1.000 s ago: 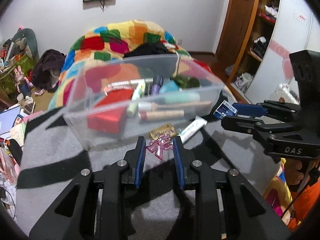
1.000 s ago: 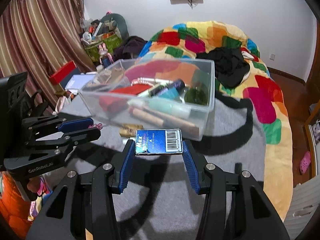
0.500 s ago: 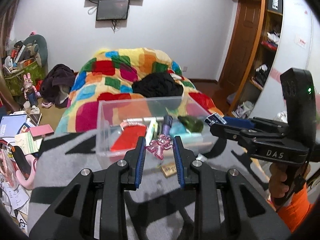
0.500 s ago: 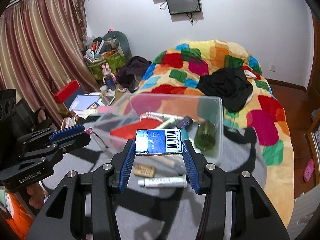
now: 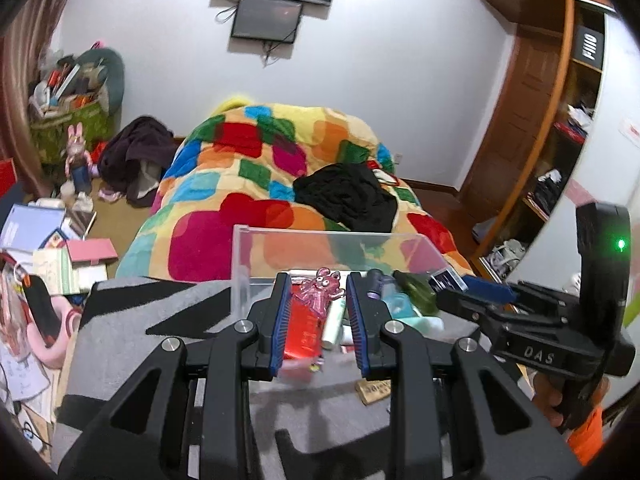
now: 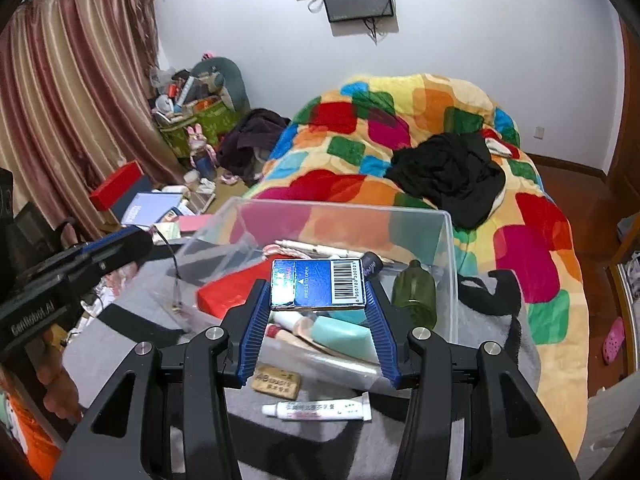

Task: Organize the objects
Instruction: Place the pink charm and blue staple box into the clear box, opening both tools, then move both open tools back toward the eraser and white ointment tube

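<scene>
Carrying both items over clear bin (image 6: 448, 264): blue box (image 6: 318, 286) clamped across its ends in right gripper (image 6: 318, 304), pink bear charm (image 5: 320, 292) pinched in narrow left gripper (image 5: 316, 300). Release best made low, inside walls, above bare spot beside green bottle (image 6: 414, 294). Tube (image 6: 318, 408) and tag (image 6: 276, 382) left on grey blanket (image 6: 120, 340).

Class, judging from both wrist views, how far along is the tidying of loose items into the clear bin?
Done: the clear bin already holds a red box and a green bottle.
In hand: left gripper grips a pink figure; right gripper grips a blue box.
Left: a white tube and a tan tag on the grey blanket.
</scene>
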A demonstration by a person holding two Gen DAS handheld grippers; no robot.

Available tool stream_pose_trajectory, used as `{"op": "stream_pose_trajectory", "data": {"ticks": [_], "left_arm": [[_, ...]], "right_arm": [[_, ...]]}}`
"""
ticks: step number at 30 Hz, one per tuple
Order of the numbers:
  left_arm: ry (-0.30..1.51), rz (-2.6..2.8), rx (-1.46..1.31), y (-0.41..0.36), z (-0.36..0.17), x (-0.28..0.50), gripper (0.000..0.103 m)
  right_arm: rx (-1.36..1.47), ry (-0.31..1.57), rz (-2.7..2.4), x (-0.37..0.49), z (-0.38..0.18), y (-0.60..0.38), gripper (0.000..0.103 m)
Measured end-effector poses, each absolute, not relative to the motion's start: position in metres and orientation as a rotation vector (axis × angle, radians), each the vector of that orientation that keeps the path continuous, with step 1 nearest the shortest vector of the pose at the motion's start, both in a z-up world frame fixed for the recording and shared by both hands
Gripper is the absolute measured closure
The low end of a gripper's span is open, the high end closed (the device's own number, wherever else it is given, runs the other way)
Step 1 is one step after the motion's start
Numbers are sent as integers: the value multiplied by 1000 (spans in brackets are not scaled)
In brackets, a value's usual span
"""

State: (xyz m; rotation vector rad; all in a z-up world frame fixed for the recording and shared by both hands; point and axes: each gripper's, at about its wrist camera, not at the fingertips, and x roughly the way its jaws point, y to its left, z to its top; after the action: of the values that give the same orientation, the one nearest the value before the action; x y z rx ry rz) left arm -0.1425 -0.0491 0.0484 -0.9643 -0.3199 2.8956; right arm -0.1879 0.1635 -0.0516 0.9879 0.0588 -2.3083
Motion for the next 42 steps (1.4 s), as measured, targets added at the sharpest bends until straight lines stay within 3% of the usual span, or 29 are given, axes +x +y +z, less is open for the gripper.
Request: {"op": "stream_pose_trajectory", "data": {"ticks": [14, 18, 25, 31, 37, 42], "left_arm": [[-298, 2793, -1166, -40, 7, -167, 76], [-265, 2800, -1127, -34, 16, -159, 70], [-211, 2818, -1040, -25, 35, -134, 56], [-179, 2809, -1017, -19, 37, -115, 48], [-145, 2781, -1088, -14, 16, -102, 48], [-75, 2748, -1226, -6, -21, -101, 48]], "right_arm": [[1151, 122, -2272, -210, -89, 155, 58], [1127, 152, -2275, -201, -83, 155, 57], [1032, 183, -2290, -174, -66, 164, 46], [1016, 206, -2293, -150, -67, 178, 29], [1108, 213, -2265, -143, -91, 189, 28], [1273, 112, -2201, -154, -124, 185, 27]]}}
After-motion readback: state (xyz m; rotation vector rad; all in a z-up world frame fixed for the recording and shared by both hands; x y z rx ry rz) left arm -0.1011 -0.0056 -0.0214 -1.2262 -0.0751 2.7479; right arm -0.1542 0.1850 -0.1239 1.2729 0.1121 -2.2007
